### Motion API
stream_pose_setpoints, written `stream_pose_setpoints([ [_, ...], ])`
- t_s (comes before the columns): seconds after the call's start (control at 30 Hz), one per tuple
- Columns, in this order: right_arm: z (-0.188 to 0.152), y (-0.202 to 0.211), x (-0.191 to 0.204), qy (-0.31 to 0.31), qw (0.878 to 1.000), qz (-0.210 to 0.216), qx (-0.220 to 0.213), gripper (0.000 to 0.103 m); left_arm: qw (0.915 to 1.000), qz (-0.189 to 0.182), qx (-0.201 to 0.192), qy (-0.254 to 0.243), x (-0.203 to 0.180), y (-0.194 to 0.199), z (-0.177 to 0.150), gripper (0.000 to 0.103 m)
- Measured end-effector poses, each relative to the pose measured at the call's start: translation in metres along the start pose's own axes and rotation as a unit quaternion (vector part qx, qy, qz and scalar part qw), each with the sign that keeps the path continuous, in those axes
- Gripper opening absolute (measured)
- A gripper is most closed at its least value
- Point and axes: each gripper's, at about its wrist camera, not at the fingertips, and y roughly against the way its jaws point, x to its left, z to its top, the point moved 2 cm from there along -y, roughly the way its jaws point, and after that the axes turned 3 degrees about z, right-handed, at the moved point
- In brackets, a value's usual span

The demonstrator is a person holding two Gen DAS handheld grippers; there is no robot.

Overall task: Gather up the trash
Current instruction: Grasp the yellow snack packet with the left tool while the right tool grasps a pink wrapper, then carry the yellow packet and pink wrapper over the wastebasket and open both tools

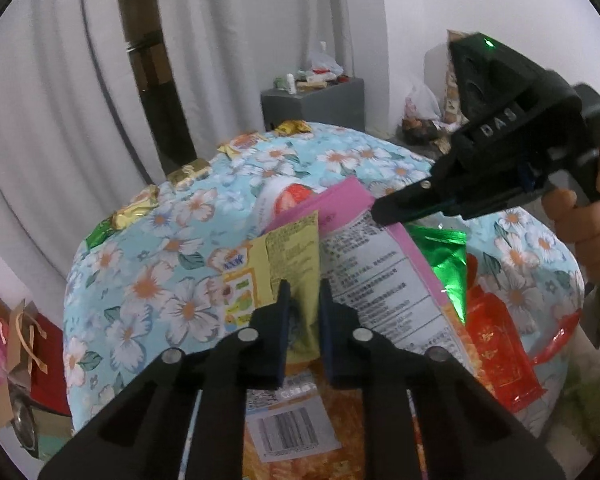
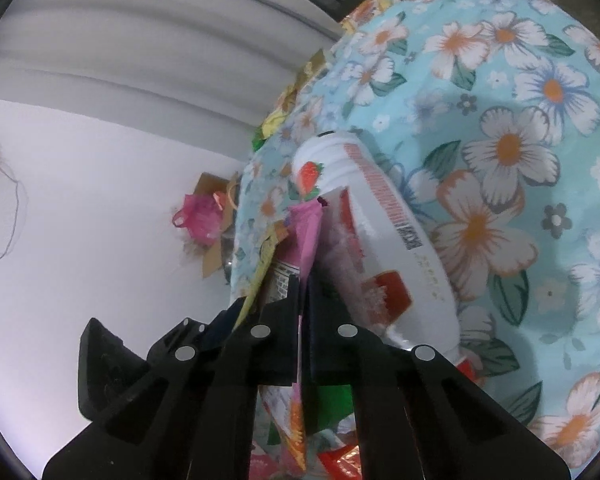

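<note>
1. The left gripper is pinching the lower edge of a yellow-green snack sachet, fingers closed on it, cartoon printing showing on its left panel.
2. That sachet is standing upright just in front of a big pink-edged snack bag, whose white back panel is carrying a nutrition table in small print too fine to read.
3. The right gripper is clamping the pink edge of that same bag, jaws tight on the thin film.
4. Seen from the left wrist, the right gripper's black body is showing raised letters "DAS" and a lit green light, a hand gripping its handle.
5. Under the left gripper an orange packet is lying flat, with a white barcode sticker.
6. A crinkled green foil wrapper and a red packet with gold characters are lying beside the pink bag.
7. All of this is resting on the blue floral tablecloth, with gold foil wrappers strung along its far edge.
8. A white bag with a strawberry picture is lying behind the pink one.
</note>
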Motion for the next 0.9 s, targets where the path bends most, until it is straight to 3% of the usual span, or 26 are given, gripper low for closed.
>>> stream_pose_setpoints([
  [0.33,0.000,0.021,0.023,0.018,0.997,0.074,-0.022,0.000,0.9957,0.041,-0.049,0.068,0.046,0.049,0.017,0.005],
  [0.53,-0.002,0.045,0.032,0.010,0.990,0.137,-0.033,0.000,0.9915,0.044,-0.084,0.089,0.058,0.084,0.038,0.005],
  [0.8,-0.010,0.107,0.029,0.004,0.976,0.202,-0.085,0.000,0.9894,-0.011,-0.110,0.095,0.037,0.106,0.076,0.005],
  [0.9,-0.013,0.139,0.020,0.003,0.972,0.204,-0.119,0.000,0.9889,-0.046,-0.112,0.087,0.016,0.103,0.094,0.005],
])
